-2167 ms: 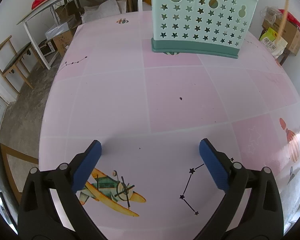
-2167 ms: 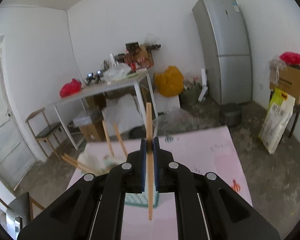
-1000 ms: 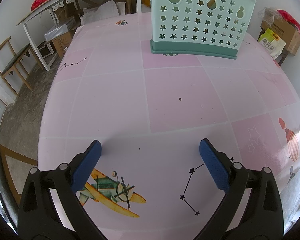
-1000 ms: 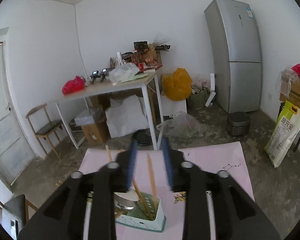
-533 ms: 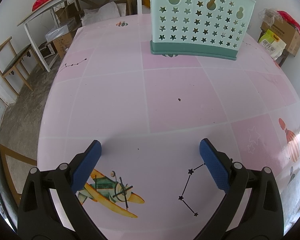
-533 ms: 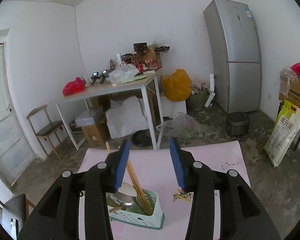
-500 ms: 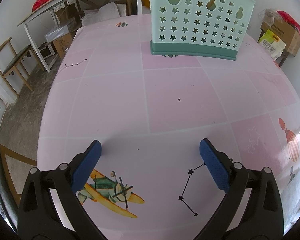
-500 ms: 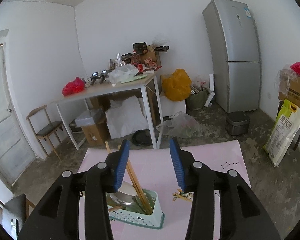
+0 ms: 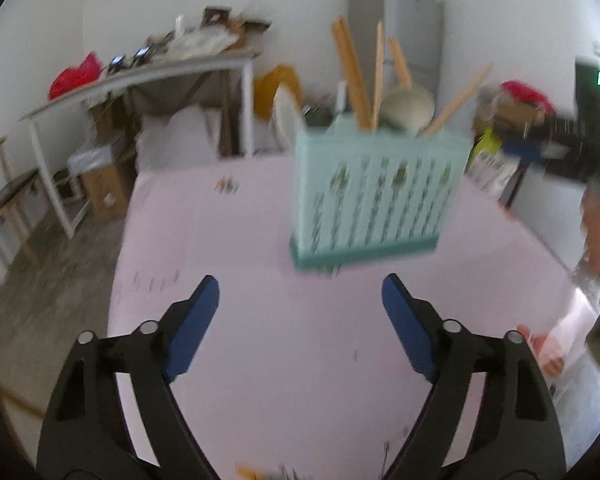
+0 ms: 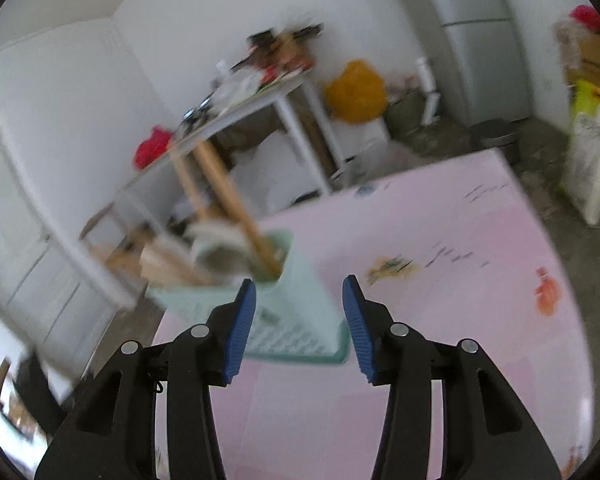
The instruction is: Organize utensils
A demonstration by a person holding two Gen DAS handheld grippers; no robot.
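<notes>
A mint green perforated utensil basket [image 9: 370, 192] stands upright on the pink table [image 9: 260, 340]. It holds several wooden chopsticks [image 9: 354, 76] and a pale spoon [image 9: 408, 106]. My left gripper [image 9: 300, 316] is open and empty, a short way in front of the basket. In the right wrist view the basket [image 10: 296, 316] sits just beyond my right gripper [image 10: 299, 320], which is open and empty above the table. Chopsticks [image 10: 232, 208] and a spoon [image 10: 220, 252] lean out of it to the left. Both views are motion-blurred.
A white work table [image 9: 140, 76] with clutter stands behind the pink table, beside a chair [image 9: 4, 200] and boxes. A grey fridge [image 9: 396, 28] is against the back wall. A person [image 9: 596, 216] is at the right edge of the left wrist view.
My right gripper let go of a chopstick into the basket, opened wide and swung down and right. My left gripper has tilted up, so the basket's top and the room now show.
</notes>
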